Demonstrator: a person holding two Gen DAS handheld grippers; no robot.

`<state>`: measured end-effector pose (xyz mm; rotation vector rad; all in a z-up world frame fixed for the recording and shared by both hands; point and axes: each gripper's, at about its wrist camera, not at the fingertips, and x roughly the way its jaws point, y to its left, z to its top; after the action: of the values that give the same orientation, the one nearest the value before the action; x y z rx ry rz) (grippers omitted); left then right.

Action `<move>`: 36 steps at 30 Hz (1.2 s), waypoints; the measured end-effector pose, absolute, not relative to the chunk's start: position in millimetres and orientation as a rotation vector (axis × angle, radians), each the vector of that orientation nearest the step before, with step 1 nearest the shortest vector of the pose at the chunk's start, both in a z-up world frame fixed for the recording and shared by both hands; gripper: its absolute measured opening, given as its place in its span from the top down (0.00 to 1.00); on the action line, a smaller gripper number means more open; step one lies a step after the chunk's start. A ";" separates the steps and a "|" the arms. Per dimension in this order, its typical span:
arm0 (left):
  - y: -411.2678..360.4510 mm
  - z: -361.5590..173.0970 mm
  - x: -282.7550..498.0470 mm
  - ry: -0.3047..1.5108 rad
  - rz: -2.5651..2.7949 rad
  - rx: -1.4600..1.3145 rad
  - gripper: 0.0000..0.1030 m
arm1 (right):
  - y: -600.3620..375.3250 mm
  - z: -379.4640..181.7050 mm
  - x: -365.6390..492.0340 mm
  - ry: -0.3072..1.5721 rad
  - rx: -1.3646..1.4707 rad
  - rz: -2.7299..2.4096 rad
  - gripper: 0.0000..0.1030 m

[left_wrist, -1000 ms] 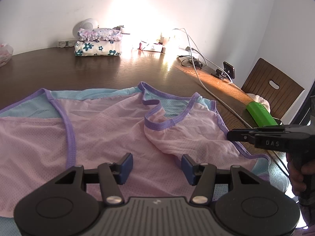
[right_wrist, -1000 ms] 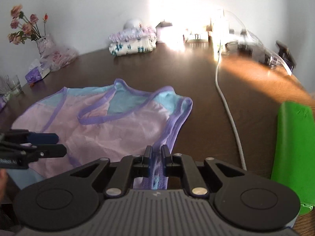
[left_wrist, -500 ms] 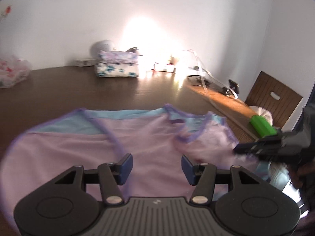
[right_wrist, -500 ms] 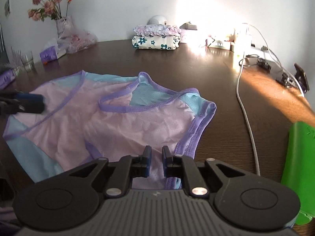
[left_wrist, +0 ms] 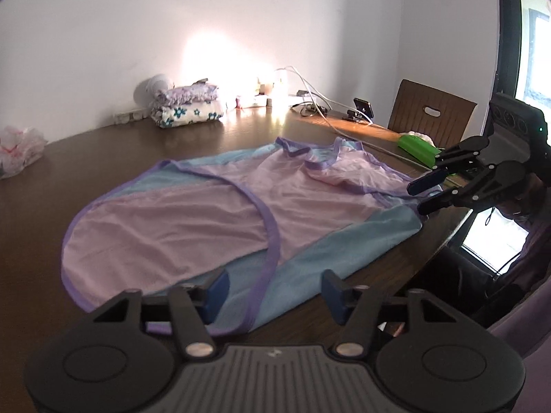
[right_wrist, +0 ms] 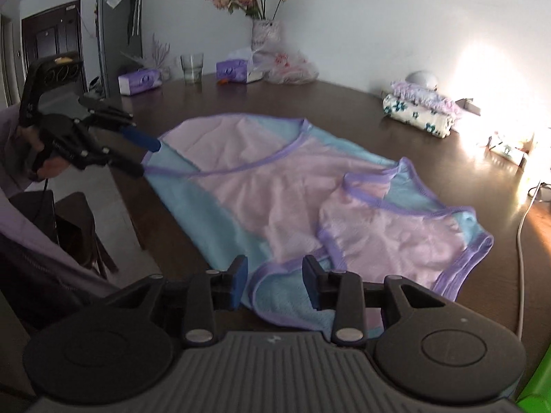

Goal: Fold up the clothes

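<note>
A pink mesh vest with light blue panels and purple trim lies spread flat on the dark wooden table. My left gripper hovers over its near blue hem, jaws wide but closing a little, nothing pressed between the pads. In the right wrist view it sits at the vest's far left corner. My right gripper is over the purple-trimmed edge with its jaws opening. The cloth lies below and between the pads but is not pinched. The left wrist view shows the right gripper at the vest's right end.
Folded clothes are stacked at the table's back by the wall. A green object, a white cable and a wooden chair stand on the right. A flower vase, a glass and tissue boxes line the far left.
My right gripper's jaws, shut at the purple edge before, now stand apart. Both grippers have swung outward to opposite ends of the vest, which lies flatter.
</note>
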<state>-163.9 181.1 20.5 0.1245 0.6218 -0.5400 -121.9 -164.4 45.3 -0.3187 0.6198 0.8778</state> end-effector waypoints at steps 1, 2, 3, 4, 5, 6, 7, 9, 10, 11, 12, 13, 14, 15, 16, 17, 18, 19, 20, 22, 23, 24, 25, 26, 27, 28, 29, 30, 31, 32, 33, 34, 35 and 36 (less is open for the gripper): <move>184.9 18.9 -164.7 0.627 -0.548 0.121 0.50 | -164.1 43.5 -122.0 0.629 -0.324 0.871 0.65; 189.2 17.4 -165.3 0.628 -0.549 0.114 0.50 | -164.5 41.6 -122.2 0.639 -0.326 0.865 0.65; 193.5 16.0 -165.9 0.629 -0.549 0.108 0.50 | -165.7 39.6 -123.4 0.648 -0.324 0.860 0.65; 197.8 14.6 -166.6 0.629 -0.550 0.101 0.51 | -167.4 38.4 -124.6 0.653 -0.322 0.861 0.65; 200.6 13.3 -166.8 0.631 -0.548 0.094 0.53 | -167.7 38.1 -126.1 0.654 -0.322 0.864 0.66; 203.2 11.9 -167.0 0.633 -0.547 0.086 0.58 | -168.1 37.8 -127.6 0.655 -0.322 0.867 0.66; 205.9 10.6 -167.2 0.635 -0.545 0.079 0.58 | -168.4 37.5 -129.1 0.656 -0.322 0.870 0.67; 206.2 10.4 -168.6 0.628 -0.543 0.083 0.59 | -165.8 37.1 -131.6 0.661 -0.333 0.866 0.70; 204.9 11.2 -170.3 0.616 -0.550 0.097 0.60 | -163.7 37.4 -132.9 0.659 -0.342 0.868 0.76; 203.4 12.0 -172.0 0.604 -0.557 0.112 0.69 | -162.0 38.2 -134.4 0.655 -0.345 0.875 0.82; 201.4 12.4 -172.4 0.596 -0.554 0.131 0.79 | -160.6 39.1 -135.4 0.652 -0.342 0.885 0.83; 200.4 11.2 -171.6 0.600 -0.555 0.139 0.83 | -159.3 39.7 -136.4 0.650 -0.340 0.895 0.84; 199.4 9.9 -170.8 0.604 -0.556 0.145 0.89 | -158.0 38.9 -136.9 0.650 -0.341 0.899 0.84; 198.4 8.6 -169.9 0.609 -0.558 0.152 0.89 | -156.6 37.5 -136.6 0.655 -0.342 0.899 0.84; 197.5 7.7 -170.4 0.607 -0.557 0.165 0.89 | -156.5 36.1 -136.7 0.659 -0.342 0.896 0.86; 196.5 6.9 -171.0 0.604 -0.556 0.178 0.91 | -156.3 34.8 -136.8 0.662 -0.343 0.894 0.88; 195.6 6.0 -171.6 0.601 -0.555 0.192 0.94 | -156.1 33.4 -137.0 0.665 -0.343 0.892 0.89; 194.7 5.1 -172.1 0.599 -0.554 0.205 0.94 | -155.9 32.1 -137.1 0.669 -0.343 0.890 0.90; 194.5 4.7 -172.8 0.594 -0.555 0.216 0.96 | -155.9 31.0 -137.1 0.672 -0.342 0.888 0.93; 197.5 6.0 -170.8 0.598 -0.550 0.204 0.98 | -156.6 31.0 -136.0 0.669 -0.335 0.887 0.96; 199.1 6.7 -169.7 0.601 -0.548 0.197 0.99 | -157.5 31.6 -135.0 0.663 -0.330 0.888 0.97; 200.6 7.4 -168.6 0.603 -0.545 0.190 0.99 | -158.4 32.2 -133.8 0.658 -0.325 0.886 0.97; 202.2 10.5 -166.4 0.600 -0.538 0.184 1.00 | -159.6 33.4 -131.9 0.650 -0.318 0.877 0.97; 203.7 13.8 -164.1 0.596 -0.531 0.177 1.00 | -161.2 35.2 -129.2 0.638 -0.309 0.864 0.97; 205.2 17.0 -161.8 0.592 -0.523 0.171 1.00 | -162.9 37.1 -126.4 0.626 -0.298 0.852 0.97; 205.1 21.7 -156.0 0.579 -0.524 0.178 1.00 | -165.0 39.7 -123.0 0.612 -0.284 0.842 0.98; 204.9 26.4 -149.9 0.566 -0.526 0.186 1.00 | -166.6 42.6 -119.4 0.596 -0.271 0.832 0.98; 204.6 31.2 -143.8 0.552 -0.527 0.194 1.00 | -167.8 45.5 -115.2 0.581 -0.259 0.821 0.98; 204.3 35.9 -137.6 0.539 -0.529 0.202 1.00 | -167.4 48.0 -109.2 0.571 -0.252 0.805 0.98; 204.1 40.6 -131.5 0.525 -0.531 0.210 1.00 | -166.7 50.4 -102.8 0.561 -0.248 0.791 0.98; 203.8 45.4 -125.4 0.512 -0.532 0.218 1.00 | -164.4 52.2 -94.5 0.551 -0.253 0.779 0.98; 201.7 48.6 -114.3 0.504 -0.533 0.245 1.00 | -159.9 52.8 -84.4 0.546 -0.269 0.764 0.98; 198.4 50.0 -102.8 0.498 -0.536 0.277 1.00 | -155.4 53.4 -74.3 0.541 -0.284 0.749 0.98; 195.0 51.3 -91.4 0.492 -0.538 0.310 1.00 | -150.1 53.6 -64.3 0.538 -0.303 0.733 0.98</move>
<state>-91.4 195.0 51.3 0.3099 0.4920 -0.5377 -64.3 -150.1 53.6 -0.3028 0.5376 0.7329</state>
